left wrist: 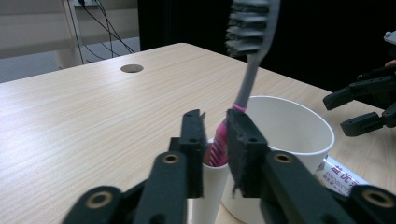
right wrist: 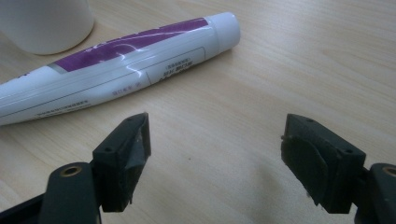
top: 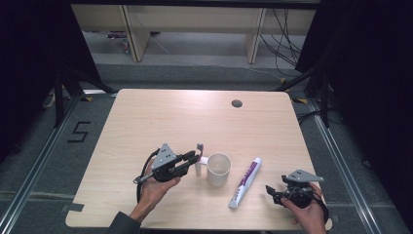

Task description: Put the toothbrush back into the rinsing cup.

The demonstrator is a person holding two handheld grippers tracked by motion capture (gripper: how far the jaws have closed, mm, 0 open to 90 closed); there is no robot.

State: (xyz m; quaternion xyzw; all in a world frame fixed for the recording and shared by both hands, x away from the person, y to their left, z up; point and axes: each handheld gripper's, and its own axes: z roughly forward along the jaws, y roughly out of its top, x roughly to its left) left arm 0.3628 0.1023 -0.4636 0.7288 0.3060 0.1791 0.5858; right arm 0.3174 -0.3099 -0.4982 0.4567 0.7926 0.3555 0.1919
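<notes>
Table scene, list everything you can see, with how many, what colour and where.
table: one, light wood, centre of the high view
cable hole: one, grey, far edge of the table
cup: one, white, near middle
small holder: one, white, against the cup's left side
toothbrush: one, pink and grey, standing in the small holder, bristles up
toothpaste tube: one, white and purple, lying right of the cup
left gripper: one, black, jaws either side of the toothbrush handle, slightly open
right gripper: one, black, open, near the toothpaste tube
hands: two, left hand, right hand
</notes>
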